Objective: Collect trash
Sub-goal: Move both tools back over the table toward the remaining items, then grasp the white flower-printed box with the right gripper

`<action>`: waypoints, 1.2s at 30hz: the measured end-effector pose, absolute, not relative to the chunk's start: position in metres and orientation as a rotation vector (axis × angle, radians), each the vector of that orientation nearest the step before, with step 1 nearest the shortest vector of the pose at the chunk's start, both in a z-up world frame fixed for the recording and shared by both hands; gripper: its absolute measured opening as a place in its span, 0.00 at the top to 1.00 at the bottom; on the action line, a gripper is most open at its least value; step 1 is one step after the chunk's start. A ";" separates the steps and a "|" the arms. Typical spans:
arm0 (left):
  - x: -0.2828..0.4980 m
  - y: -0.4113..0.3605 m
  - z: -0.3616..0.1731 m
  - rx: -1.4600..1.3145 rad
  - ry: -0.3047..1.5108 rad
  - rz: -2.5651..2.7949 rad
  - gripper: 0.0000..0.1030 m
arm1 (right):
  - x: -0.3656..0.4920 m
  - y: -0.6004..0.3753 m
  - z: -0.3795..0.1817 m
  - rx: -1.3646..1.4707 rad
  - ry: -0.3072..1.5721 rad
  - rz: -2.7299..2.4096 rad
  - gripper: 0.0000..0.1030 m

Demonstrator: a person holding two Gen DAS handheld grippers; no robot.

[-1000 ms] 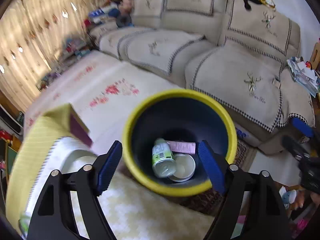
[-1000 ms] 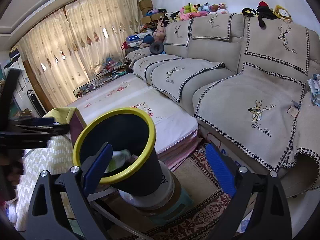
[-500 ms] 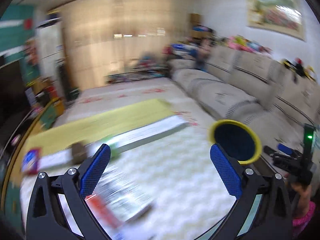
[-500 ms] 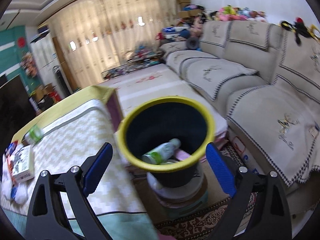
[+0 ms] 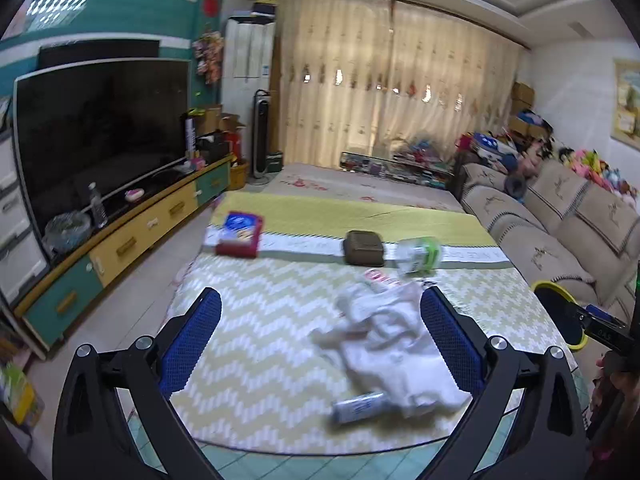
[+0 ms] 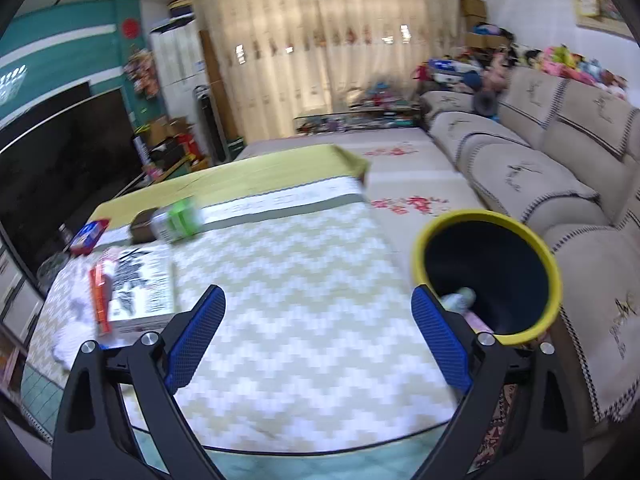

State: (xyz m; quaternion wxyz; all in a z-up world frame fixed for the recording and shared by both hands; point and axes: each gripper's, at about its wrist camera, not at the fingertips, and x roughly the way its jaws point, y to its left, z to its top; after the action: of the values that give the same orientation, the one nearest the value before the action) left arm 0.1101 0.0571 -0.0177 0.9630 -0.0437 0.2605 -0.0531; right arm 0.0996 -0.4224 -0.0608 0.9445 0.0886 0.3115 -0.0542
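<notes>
Trash bin (image 6: pixel 486 276) sits off the table's (image 6: pixel 304 280) right edge for quick drops; my left tongs (image 5: pixel 320 336) and right tongs (image 6: pixel 318 332) gape empty, crumpled tissue (image 5: pixel 394 350) nearest.

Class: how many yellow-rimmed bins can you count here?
1: the yellow-rimmed dark round bin beside the patterned table, in front of the beige sofa.
</notes>
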 end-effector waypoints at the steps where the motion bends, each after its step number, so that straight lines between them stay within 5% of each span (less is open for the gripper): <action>1: 0.107 0.065 -0.021 -0.099 0.531 -0.096 0.05 | 0.104 -0.413 -0.060 0.175 0.645 -0.084 0.13; 16: 0.103 0.101 -0.038 -0.154 0.554 -0.054 0.05 | 0.168 -0.301 -0.069 0.063 0.783 0.315 0.15; 36: 0.119 0.081 -0.050 -0.150 0.592 -0.069 0.05 | 0.206 -0.284 -0.113 -0.015 0.877 0.392 0.11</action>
State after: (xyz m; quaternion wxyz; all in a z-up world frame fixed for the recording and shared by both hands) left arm 0.1194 0.0812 -0.0497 0.9531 -0.0741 0.2915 -0.0341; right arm 0.2065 -0.2844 -0.1135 0.8868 -0.0075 0.4218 0.1886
